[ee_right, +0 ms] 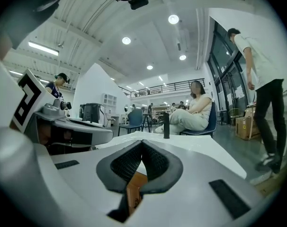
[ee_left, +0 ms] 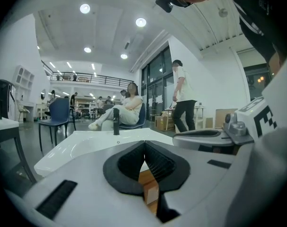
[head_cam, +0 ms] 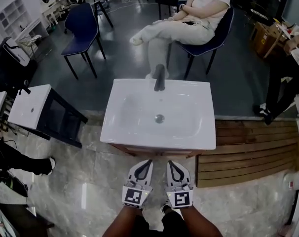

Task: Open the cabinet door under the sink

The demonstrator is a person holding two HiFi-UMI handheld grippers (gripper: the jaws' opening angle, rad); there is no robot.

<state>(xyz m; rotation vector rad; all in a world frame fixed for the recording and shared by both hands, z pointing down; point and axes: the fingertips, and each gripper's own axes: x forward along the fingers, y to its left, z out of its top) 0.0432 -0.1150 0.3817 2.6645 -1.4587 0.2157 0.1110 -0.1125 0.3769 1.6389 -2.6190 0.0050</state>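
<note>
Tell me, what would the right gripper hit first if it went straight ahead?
Probably the sink's front rim, or the cabinet just under it: the shut right gripper points at that edge, exact height unclear.

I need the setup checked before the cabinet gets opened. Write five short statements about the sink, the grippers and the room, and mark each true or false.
1. The left gripper and the right gripper sit side by side before the near edge of the sink. True.
2. The left gripper's jaws stand wide apart. False: they are together.
3. A black faucet stands at the sink's far edge. True.
4. The sink is full of dishes. False: only its drain shows in the basin.
5. The empty blue chair lies tipped over. False: it stands upright on its legs.
</note>
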